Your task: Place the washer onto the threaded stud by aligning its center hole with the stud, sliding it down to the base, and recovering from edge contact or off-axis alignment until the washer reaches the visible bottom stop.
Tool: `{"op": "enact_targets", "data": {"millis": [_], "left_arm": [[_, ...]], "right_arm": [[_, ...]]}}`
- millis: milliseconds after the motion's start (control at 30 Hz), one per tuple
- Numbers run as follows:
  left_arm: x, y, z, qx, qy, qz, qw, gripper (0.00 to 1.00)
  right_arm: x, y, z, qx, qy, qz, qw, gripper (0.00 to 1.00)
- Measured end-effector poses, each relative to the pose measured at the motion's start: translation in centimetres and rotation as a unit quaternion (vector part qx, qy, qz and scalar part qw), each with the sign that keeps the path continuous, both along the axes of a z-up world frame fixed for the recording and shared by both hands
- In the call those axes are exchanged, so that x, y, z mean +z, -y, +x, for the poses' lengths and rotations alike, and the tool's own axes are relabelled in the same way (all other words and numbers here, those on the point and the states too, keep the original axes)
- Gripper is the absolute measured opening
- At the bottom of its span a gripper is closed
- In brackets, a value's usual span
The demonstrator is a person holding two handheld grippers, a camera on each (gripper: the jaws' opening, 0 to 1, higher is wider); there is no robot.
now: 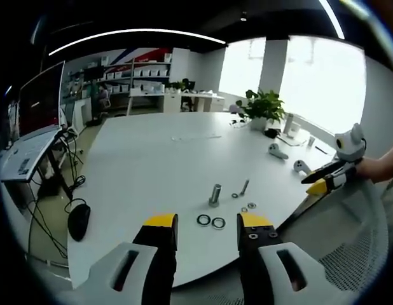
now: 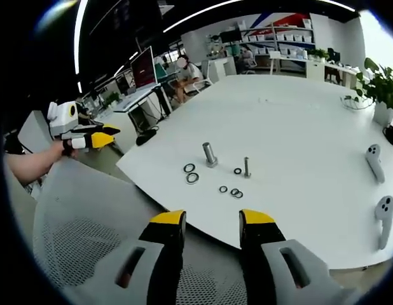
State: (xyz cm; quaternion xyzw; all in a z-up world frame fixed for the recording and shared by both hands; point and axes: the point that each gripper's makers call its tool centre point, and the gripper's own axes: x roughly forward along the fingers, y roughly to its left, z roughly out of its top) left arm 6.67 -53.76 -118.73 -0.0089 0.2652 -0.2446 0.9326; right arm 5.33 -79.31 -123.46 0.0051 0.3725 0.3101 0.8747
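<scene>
Washers lie loose on the white worktop near its front edge, none on a stud. Left hand-held gripper w/ jaws spread, nothing between, hovers just off the edge. Nearest: two large washers side by side; then small washers to the right; then thick stud upright and thin threaded stud beside it. Right gripper view: right hand-held gripper also spread, empty, over a mesh chair back; large washers, small washers, thick stud, thin stud beyond. Farther: controllers, plant.
</scene>
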Motion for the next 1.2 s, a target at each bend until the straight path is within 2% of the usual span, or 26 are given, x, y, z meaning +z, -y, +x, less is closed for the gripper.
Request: {"op": "enact_targets", "data": {"millis": [133,533,1200], "left_arm": [[-0.13,0.12,-0.06,-0.004,-0.002,0.002,1.0,0.35],[-0.16,-0.01,-0.04,-0.001,-0.001,0.006,1.0,0.35],[-0.49,-0.23,-0.04,0.001,-0.008,0.01,0.9999,0.35]], "right_arm": [[-0.14,0.38,0.12,-0.002,0.004,-0.015,0.9999,0.39],[-0.32,0.33,-0.07,-0.003,-0.005,-0.009,0.9999,0.39],[-0.13,0.59,0.26,-0.015,0.001,-0.001,0.9999,0.4]]}}
